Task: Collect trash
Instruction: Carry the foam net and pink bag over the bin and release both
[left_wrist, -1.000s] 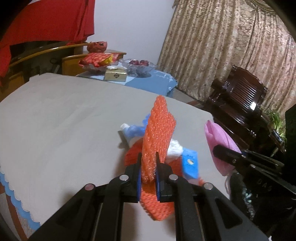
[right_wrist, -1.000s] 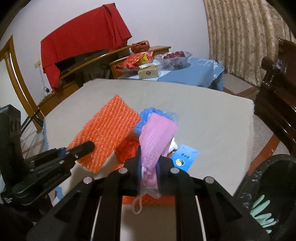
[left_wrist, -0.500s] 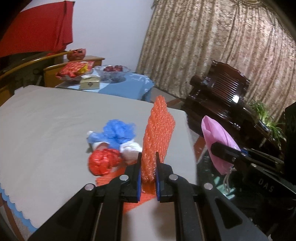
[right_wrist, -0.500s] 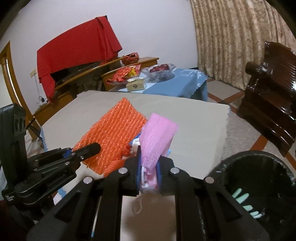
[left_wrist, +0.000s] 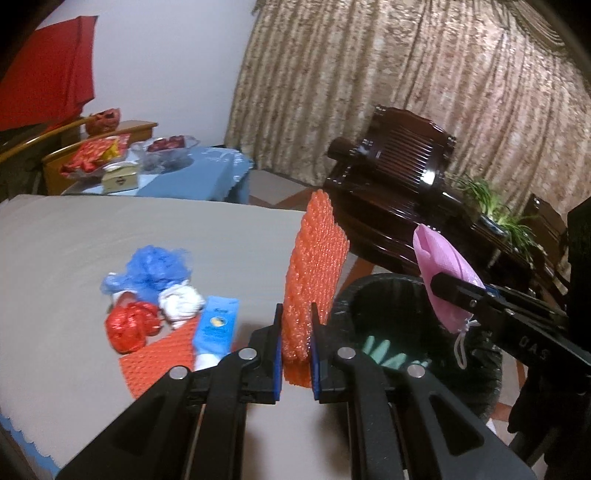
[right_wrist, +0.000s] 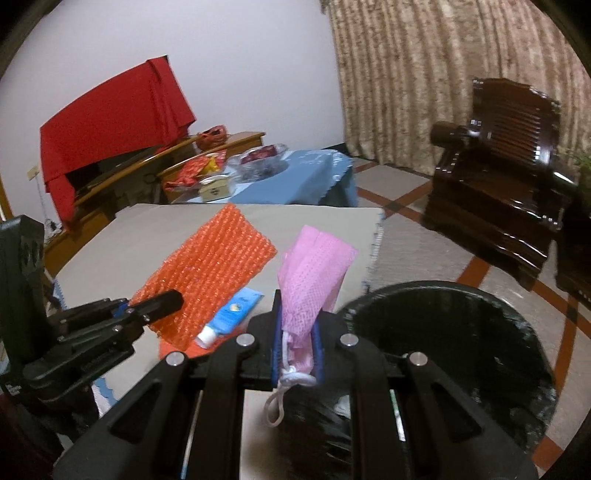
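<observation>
My left gripper (left_wrist: 295, 325) is shut on an orange foam net sheet (left_wrist: 314, 273) that stands upright between its pads, at the table's right edge beside the black bin (left_wrist: 417, 332). My right gripper (right_wrist: 297, 328) is shut on a pink mesh pouch (right_wrist: 314, 273) with a white drawstring, held over the bin's near rim (right_wrist: 443, 295). In the left wrist view the pouch (left_wrist: 439, 269) hangs above the bin's opening. On the beige table (left_wrist: 74, 258) lie a blue plastic bag (left_wrist: 155, 273), a red wad (left_wrist: 129, 328), a white wad (left_wrist: 181, 304), a blue tube (left_wrist: 218, 325) and another orange net (left_wrist: 162, 362).
A green glove (left_wrist: 391, 350) lies inside the bin. A dark wooden armchair (right_wrist: 498, 195) stands beyond it, in front of beige curtains. A blue-covered side table (right_wrist: 295, 173) with bowls and a box is behind the main table, near red-draped furniture (right_wrist: 110, 118).
Both grippers swung right from over the trash pile toward the bin, carrying the orange net and pink pouch. The bin has come into full view under the pouch.
</observation>
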